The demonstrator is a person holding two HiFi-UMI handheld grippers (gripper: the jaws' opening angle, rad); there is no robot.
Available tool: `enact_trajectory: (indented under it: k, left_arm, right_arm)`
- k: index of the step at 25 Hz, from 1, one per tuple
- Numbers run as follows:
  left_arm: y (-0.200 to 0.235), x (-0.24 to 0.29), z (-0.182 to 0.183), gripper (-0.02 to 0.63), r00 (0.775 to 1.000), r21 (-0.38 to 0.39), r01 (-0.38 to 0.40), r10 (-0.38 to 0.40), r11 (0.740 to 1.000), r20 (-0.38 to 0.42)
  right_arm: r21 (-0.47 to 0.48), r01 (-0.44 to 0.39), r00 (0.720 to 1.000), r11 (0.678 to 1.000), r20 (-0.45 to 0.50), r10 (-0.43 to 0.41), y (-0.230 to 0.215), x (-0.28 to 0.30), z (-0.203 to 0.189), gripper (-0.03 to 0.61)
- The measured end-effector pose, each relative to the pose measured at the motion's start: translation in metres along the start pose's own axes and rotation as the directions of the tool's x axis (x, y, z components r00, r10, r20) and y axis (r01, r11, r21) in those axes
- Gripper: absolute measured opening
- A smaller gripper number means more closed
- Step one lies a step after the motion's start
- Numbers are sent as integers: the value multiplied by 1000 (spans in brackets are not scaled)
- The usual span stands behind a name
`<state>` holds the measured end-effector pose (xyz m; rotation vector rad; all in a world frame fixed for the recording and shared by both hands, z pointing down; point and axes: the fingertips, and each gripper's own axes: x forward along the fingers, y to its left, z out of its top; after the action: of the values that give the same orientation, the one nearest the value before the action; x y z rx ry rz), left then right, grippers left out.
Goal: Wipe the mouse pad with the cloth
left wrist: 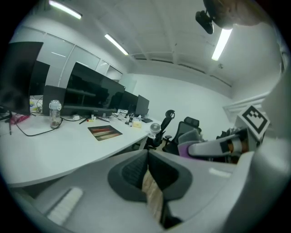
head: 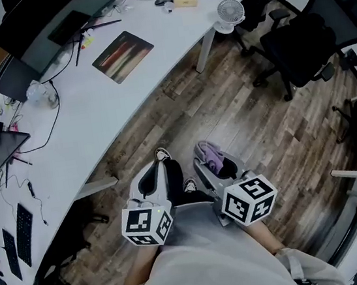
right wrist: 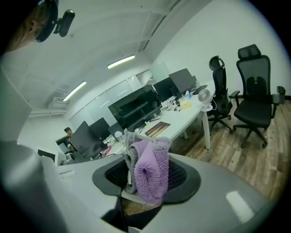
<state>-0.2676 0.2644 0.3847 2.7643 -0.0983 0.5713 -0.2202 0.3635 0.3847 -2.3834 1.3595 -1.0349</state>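
Note:
The mouse pad (head: 123,55), dark with red and pale streaks, lies on the white desk (head: 95,111); it also shows far off as the mouse pad (left wrist: 105,132) and mouse pad (right wrist: 157,129). A purple and grey cloth (right wrist: 148,169) is bunched between the jaws of my right gripper (right wrist: 144,175), which is shut on it; from the head view the cloth (head: 211,156) pokes out of the right gripper (head: 213,164). My left gripper (head: 159,171) is shut with nothing in it, its jaws pressed together (left wrist: 148,170). Both grippers hang low over the wooden floor, well short of the desk.
On the desk stand monitors (head: 49,21), a clear bottle (head: 41,93), a small white fan (head: 230,13) at the edge, cables and a keyboard (head: 23,227). Black office chairs (head: 305,38) stand on the floor to the right. A desk leg (head: 205,48) is ahead.

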Motion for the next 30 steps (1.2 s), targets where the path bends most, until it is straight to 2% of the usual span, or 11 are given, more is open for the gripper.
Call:
enact_trajectory:
  k: [4, 7, 12, 18, 21, 25, 30]
  left_arm:
    - [23, 33, 20, 0, 1000, -12, 22, -22, 1000, -2]
    - [42, 56, 42, 0, 1000, 0, 20, -20, 1000, -6]
    - [73, 80, 85, 0, 998, -28, 52, -51, 998, 39]
    - [112, 92, 122, 0, 998, -26, 20, -18, 999, 68]
    - [124, 94, 133, 0, 995, -35, 20, -17, 999, 99]
    - [132, 91, 140, 0, 988, -59, 55, -46, 997, 145]
    - [150, 93, 140, 0, 992, -57, -15, 22, 998, 125]
  right_arm:
    - [25, -15, 999, 1000, -31, 16, -7, 37, 20, 173]
    - [5, -42, 997, 999, -62, 42, -7, 66, 39, 173]
    - [-31, -75, 991, 997, -116, 71, -2, 112, 71, 183]
    - [-94, -108, 990, 990, -105, 98, 19, 148, 110, 186]
    - [-105, -118, 989, 987, -97, 108, 25, 162, 119, 186]
    - [-53, -169, 984, 984, -74, 165, 36, 177, 125, 186]
    - [-61, -191, 975, 980, -130, 182, 36, 199, 124, 179]
